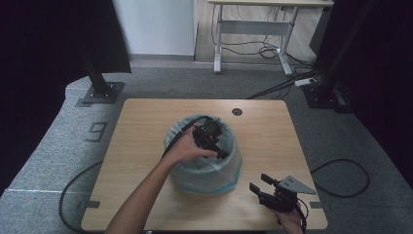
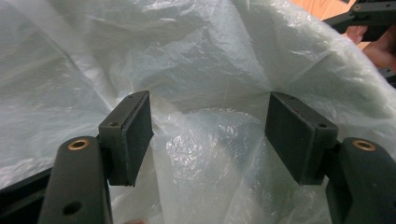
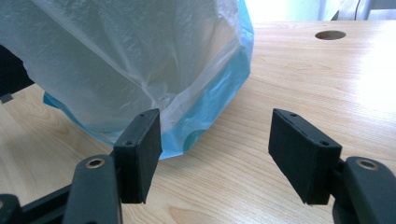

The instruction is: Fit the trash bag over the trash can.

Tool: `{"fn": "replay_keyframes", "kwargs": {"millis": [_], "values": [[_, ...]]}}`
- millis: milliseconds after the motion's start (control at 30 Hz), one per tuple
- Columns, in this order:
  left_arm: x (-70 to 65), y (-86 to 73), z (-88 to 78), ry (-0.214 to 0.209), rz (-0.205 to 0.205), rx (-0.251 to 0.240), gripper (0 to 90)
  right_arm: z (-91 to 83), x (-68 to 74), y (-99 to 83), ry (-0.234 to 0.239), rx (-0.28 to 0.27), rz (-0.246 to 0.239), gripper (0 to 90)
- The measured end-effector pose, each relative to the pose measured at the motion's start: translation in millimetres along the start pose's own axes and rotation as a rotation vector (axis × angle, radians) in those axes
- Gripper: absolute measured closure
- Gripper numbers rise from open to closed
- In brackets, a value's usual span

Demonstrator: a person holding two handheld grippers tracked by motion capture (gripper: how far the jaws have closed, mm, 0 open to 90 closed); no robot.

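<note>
Translucent plastic, high view: a bin [image 1: 207, 165] lined with a whitish bag [image 1: 229, 163] stands upright near the middle of the wooden counter [image 1: 141, 141], its mouth facing up and its long axis vertical; blue shows along its base; the left hand-held gripper [image 1: 225, 155] reaches down into the mouth, with the left hand [image 1: 187, 148] over the near rim; the right hand-held gripper [image 1: 258, 182] rests low at the counter's near right corner, well apart from the bin, jaws pointing away from the person and to the left

Writing, high view: a figure that reads as "9" [image 1: 97, 130] is marked on the grey floor [image 1: 48, 161] left of the counter; I can read no brand or label on the bin or the bag

Left gripper view: crinkled bag film [image 2: 205, 70] surrounds both black jaws; they stand well apart with loose film between them, and the pads [image 2: 140, 135] press on nothing, so this hand-held gripper is open; at the top right corner a strip of counter and part of the other hand-held gripper [image 2: 369, 18] appear past the bag's edge

Right gripper view: the bin's outside [image 3: 140, 60] rises at the left, whitish film over a blue lower band [image 3: 219, 102] that meets the counter; the jaws stand wide apart over bare wood, open and gripping nothing; a round hole [image 3: 330, 35] in the counter lies far off at the upper right
</note>
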State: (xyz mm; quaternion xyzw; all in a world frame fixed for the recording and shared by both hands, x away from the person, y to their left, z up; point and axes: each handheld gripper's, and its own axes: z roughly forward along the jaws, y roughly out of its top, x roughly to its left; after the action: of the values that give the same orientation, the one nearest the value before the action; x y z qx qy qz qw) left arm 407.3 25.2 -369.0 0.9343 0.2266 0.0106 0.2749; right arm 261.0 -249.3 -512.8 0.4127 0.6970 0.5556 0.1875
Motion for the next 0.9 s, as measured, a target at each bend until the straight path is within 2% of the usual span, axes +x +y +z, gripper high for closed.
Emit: {"fn": "replay_keyframes", "kwargs": {"millis": [167,333,467,600,733,900], "values": [[4.1,-10.5,-29.3,0.000,-0.019,-0.096,31.6,-0.7,-0.3,0.4,-0.010,-0.010,0.003,34.2],[9.0,-30.7,-57.5,0.016,-0.040,-0.139,31.3,0.2,-0.5,-0.2,-0.009,-0.003,0.000,34.2],[11.9,-48.7,-71.1,0.055,-0.051,-0.120,29.4,0.4,-1.6,-0.6,-0.016,-0.003,0.006,34.2],[17.1,-61.0,-76.1,0.072,-0.055,-0.094,28.2,1.3,-1.3,-0.2,-0.016,-0.003,0.008,34.2],[22.4,-63.1,-66.4,0.078,-0.066,-0.047,28.1,3.2,0.0,-0.8,-0.015,0.004,0.005,34.2],[25.1,-58.8,-49.4,0.105,-0.060,0.033,26.8,2.6,-1.5,-2.2,-0.021,0.006,0.008,34.2]]}}
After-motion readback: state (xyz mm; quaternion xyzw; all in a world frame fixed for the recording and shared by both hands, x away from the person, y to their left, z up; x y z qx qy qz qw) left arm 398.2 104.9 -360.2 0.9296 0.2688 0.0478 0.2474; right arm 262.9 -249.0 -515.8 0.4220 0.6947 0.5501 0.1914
